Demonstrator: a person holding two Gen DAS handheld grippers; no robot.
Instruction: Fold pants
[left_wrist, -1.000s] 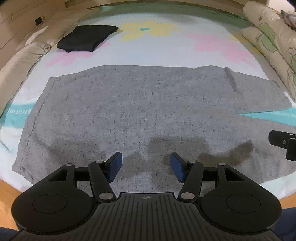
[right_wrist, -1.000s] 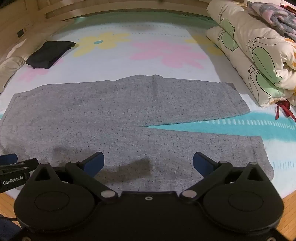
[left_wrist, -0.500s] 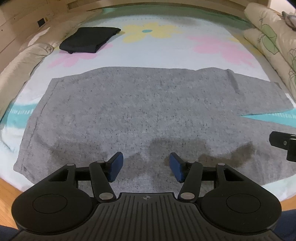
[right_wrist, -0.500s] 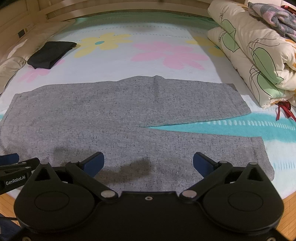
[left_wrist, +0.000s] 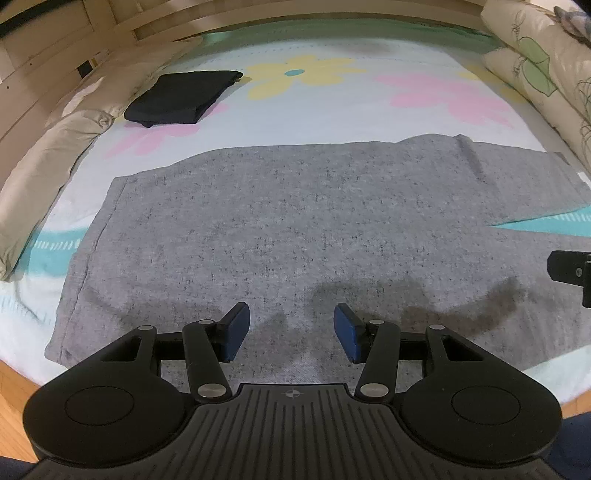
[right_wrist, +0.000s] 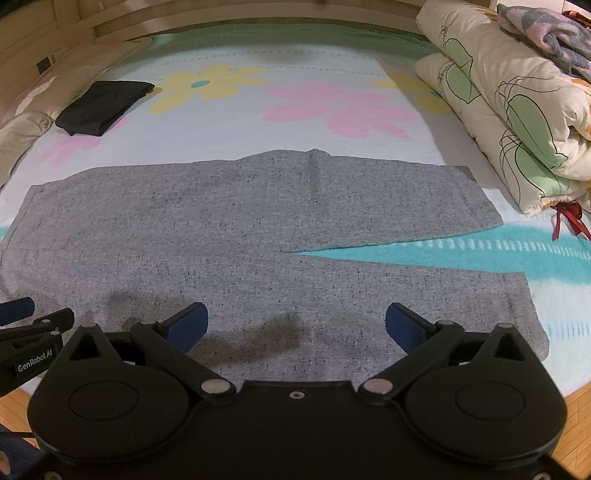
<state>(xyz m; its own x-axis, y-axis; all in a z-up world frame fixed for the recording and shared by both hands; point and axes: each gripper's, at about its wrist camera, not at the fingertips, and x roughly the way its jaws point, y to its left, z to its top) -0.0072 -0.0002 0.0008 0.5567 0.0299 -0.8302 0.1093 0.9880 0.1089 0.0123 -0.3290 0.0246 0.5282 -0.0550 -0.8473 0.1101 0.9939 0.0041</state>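
Your left gripper (left_wrist: 291, 330) hangs over the near edge of the grey pants (left_wrist: 288, 229), its blue fingers apart with only cloth below them, not between them; the jaws have just been closing a little. Your right gripper (right_wrist: 295, 326) hangs over the near leg, fingers spread wide, gripping nothing.

Beyond the near hem of the pants, a thin strip of bed sheet (right_wrist: 332, 74) shows before the mattress edge drops to wooden floor (left_wrist: 11, 417). Left of the waistband lies bare sheet, then a beige pillow (left_wrist: 40, 177) along the left side. Right of the leg ends, a folded floral quilt (right_wrist: 509, 107) is stacked, with a red ribbon (right_wrist: 569, 218) at its foot. Past the pants the sheet is open up to the headboard, apart from a folded black garment (left_wrist: 181, 98) at far left.

The pants lie flat across the bed, waistband left, legs right, split by a narrow wedge of turquoise sheet. The far leg carries one crease.
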